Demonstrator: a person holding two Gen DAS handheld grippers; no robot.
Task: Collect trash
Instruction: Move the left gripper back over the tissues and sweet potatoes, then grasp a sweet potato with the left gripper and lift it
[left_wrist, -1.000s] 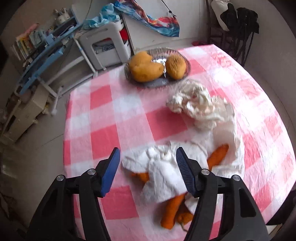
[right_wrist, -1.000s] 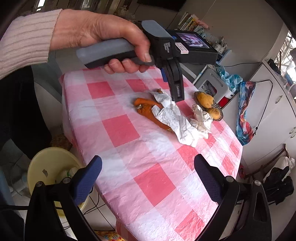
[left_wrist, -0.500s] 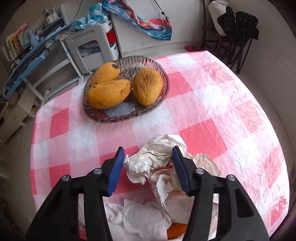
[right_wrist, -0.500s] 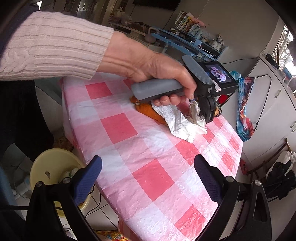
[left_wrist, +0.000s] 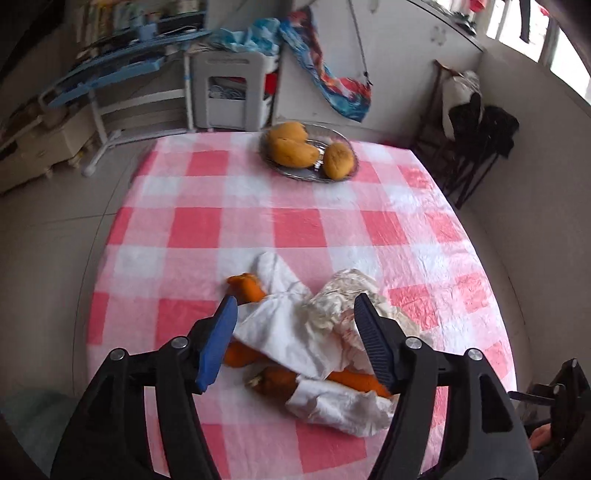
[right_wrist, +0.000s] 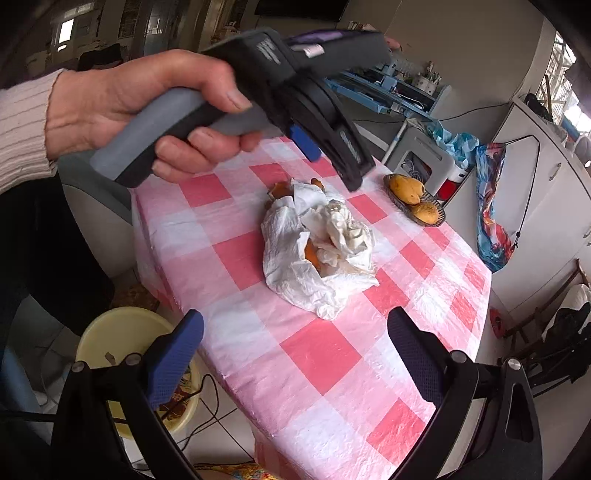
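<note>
The trash is one heap near the middle of the checked tablecloth (right_wrist: 325, 354): a crumpled tissue wad (right_wrist: 347, 229) sitting on a flatter white paper sheet (right_wrist: 291, 266), with orange peels (left_wrist: 251, 290) poking out from under it. The left gripper (left_wrist: 295, 321) hangs above the heap and clear of it, its jaws having just been opening; they now stand spread with nothing pinched, and in its own view the paper shows between and below them. The right gripper (right_wrist: 295, 354) waits at the near table edge, jaws wide and empty, well apart from the heap. So the left hand (right_wrist: 147, 114) is the nearer one. The heap lies straight ahead and below its fingers (its long axis runs roughly across their gap, as far as I can judge), with the yellow bin (right_wrist: 122, 332) on the floor beside the table
</note>
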